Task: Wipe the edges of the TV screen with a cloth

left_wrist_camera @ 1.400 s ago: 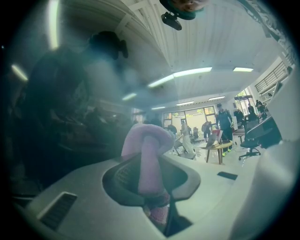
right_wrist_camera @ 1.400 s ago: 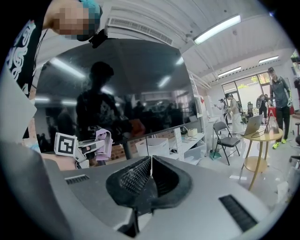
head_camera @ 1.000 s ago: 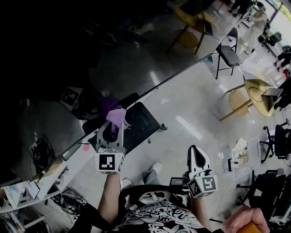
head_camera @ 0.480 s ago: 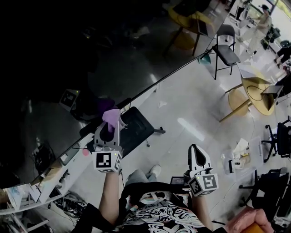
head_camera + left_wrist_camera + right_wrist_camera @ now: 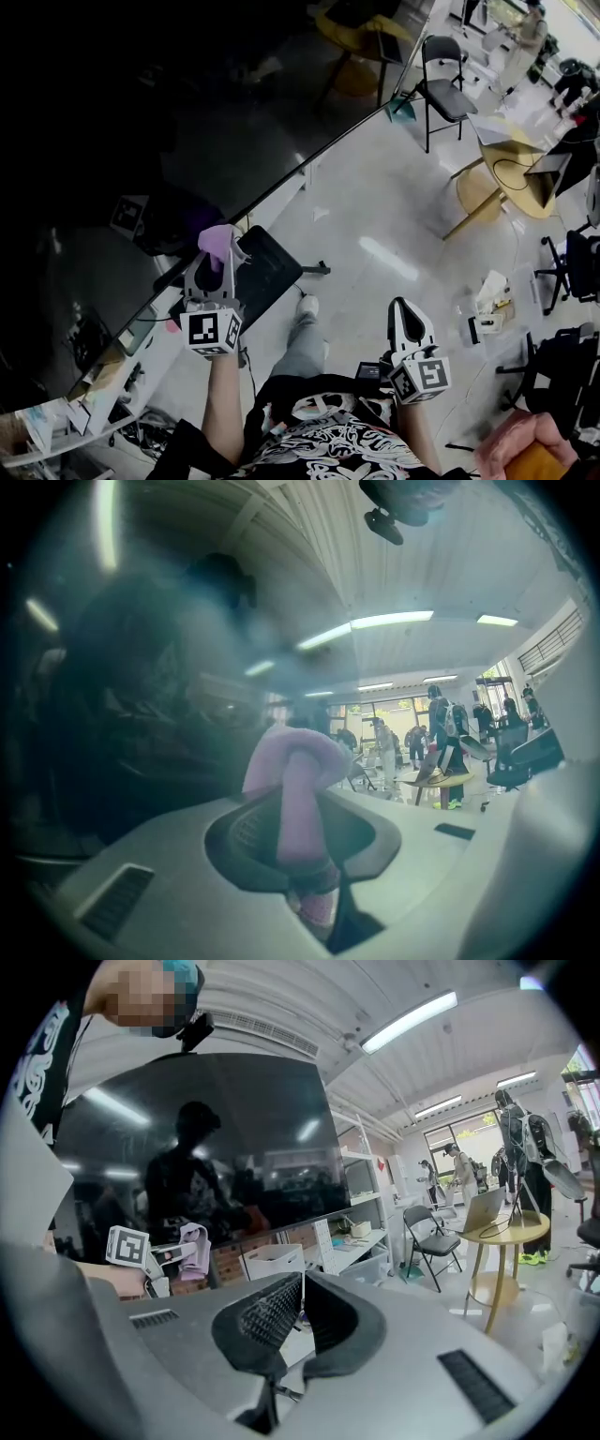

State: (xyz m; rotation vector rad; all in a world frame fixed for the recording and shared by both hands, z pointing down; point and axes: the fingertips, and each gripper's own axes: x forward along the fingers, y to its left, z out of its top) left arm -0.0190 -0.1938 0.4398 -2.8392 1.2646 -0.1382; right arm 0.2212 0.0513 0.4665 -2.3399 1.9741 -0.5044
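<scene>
A big dark TV screen (image 5: 169, 112) fills the upper left of the head view; its lower edge (image 5: 309, 159) runs diagonally. My left gripper (image 5: 221, 246) is shut on a lilac cloth (image 5: 217, 241), whose bunched end touches the screen's lower edge. In the left gripper view the cloth (image 5: 298, 799) stands pinched between the jaws, right against the dark glass (image 5: 141, 696). My right gripper (image 5: 407, 323) hangs lower right, away from the screen, jaws shut on nothing. The right gripper view shows the TV screen (image 5: 206, 1147), the left gripper (image 5: 155, 1255) and its cloth (image 5: 194, 1246).
A white shelf unit (image 5: 122, 366) with boxes stands under the screen. A black floor stand base (image 5: 267, 272) lies below the left gripper. A black folding chair (image 5: 441, 94) and a round wooden table (image 5: 511, 183) stand to the right. People stand in the far background (image 5: 525, 1157).
My left gripper with the cloth has slid down-left along the screen's lower edge. The right gripper has stayed where it was.
</scene>
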